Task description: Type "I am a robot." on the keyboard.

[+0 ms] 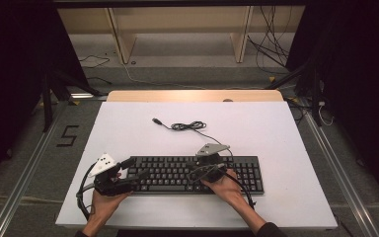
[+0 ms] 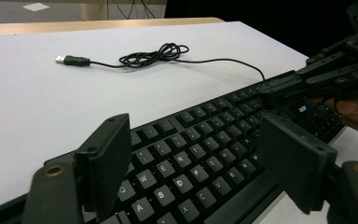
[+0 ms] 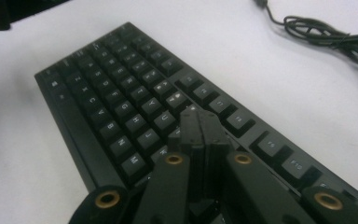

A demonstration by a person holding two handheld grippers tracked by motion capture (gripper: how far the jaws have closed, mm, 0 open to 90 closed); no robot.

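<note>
Keyboard (image 1: 197, 174) work is in hand: the black board lies flat near the person's edge of the white table top (image 1: 256, 128), and every place below is given relative to it. The right gripper (image 3: 200, 122) is held over its middle rows with the jaws pressed together and nothing between them, so that the closed tip serves as one blunt finger. For a clean press, the tip is best brought straight down on the centre of a single key, since a slanted approach could catch a neighbouring key. The left gripper (image 2: 193, 161) is kept at the keyboard's left end, jaws standing apart over the letter keys and gripping nothing; whether it touches the board cannot be told. The keyboard's cable (image 1: 190, 126) is coiled loosely beyond its far edge, with the USB plug (image 2: 72, 59) lying free on the top. Farther beyond, a pale wooden frame (image 1: 177, 34) and loose floor wires are seen against a dark room.
</note>
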